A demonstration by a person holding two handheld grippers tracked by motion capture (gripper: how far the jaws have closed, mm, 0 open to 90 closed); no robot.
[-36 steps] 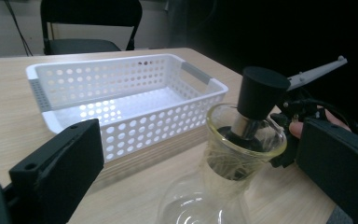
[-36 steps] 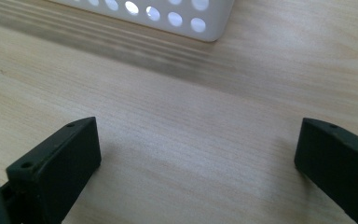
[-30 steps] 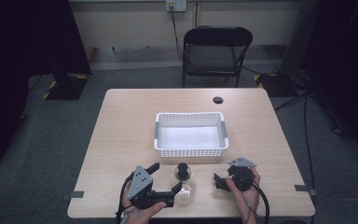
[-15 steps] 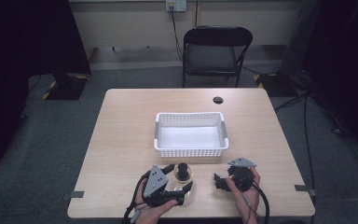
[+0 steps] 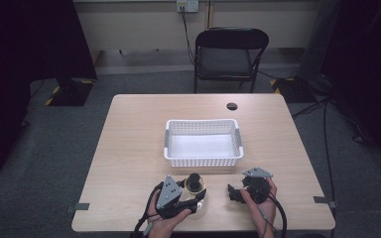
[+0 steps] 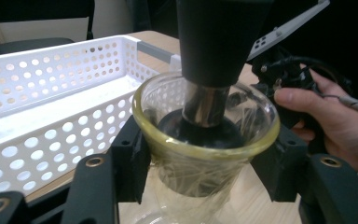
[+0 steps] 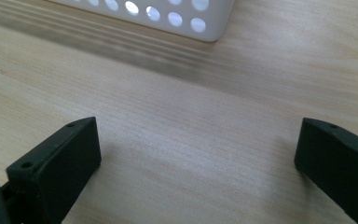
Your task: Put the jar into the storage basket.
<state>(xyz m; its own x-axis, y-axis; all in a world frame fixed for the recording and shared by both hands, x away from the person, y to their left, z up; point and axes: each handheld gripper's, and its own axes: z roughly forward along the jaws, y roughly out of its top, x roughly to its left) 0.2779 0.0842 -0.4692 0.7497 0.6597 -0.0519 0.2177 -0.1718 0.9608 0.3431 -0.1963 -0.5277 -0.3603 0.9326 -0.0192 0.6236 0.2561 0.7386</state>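
A clear glass cup (image 6: pixel 200 177) with a yellowish rim stands on the table near its front edge, in front of the white basket (image 5: pixel 202 161). A black knob on a metal stem (image 6: pixel 207 98) stands upright inside the cup. My left gripper (image 6: pixel 205 186) has just been closing and its jaws now press on both sides of the cup. From above, the left gripper (image 5: pixel 194 198) reaches the cup (image 5: pixel 201 194) from the left. My right gripper (image 5: pixel 232 192) rests right of the cup, apart from it. Its jaws stand wide over bare wood, right gripper (image 7: pixel 196 163) open.
The perforated basket (image 6: pixel 51 93) is empty; one of its corners (image 7: pixel 168 14) lies just beyond the right gripper. A small black disc (image 5: pixel 232 106) sits at the table's far side. A folding chair (image 5: pixel 230 54) stands behind the table.
My left gripper has slid right and slightly down toward the cup, and its jaws have closed around it. The right gripper has stayed where it was.
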